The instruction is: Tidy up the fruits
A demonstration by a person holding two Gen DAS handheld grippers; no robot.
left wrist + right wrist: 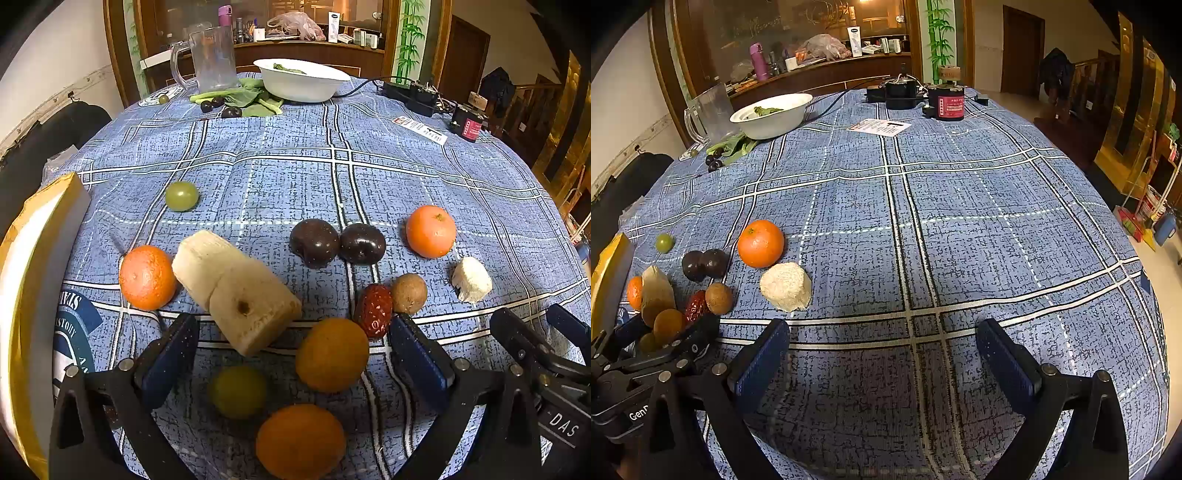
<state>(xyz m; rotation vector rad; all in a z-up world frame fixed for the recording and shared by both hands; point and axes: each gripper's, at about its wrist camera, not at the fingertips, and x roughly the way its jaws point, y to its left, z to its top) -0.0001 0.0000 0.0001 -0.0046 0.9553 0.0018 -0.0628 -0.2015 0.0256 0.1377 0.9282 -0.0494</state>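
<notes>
Fruits lie on a blue plaid tablecloth [280, 173]. My left gripper [291, 354] is open low over the near cluster: a yellow-orange fruit [331, 354], a green grape [239, 392] and an orange fruit [301, 441] lie between its fingers. A peeled banana piece [236, 291], a tangerine [147, 277], a red date [373, 311], a brown round fruit [409, 294], two dark plums [337, 243], another tangerine [430, 231], a white chunk [472, 279] and a green grape [181, 196] lie beyond. My right gripper [882, 350] is open and empty over bare cloth, right of the white chunk [786, 286].
A yellow-and-white box [33, 295] stands at the left edge. At the far side are a white bowl [303, 85], a clear mug [212, 61], greens with dark fruits [236, 103], a power strip [410, 94], a red cylinder [950, 99] and a card [881, 127].
</notes>
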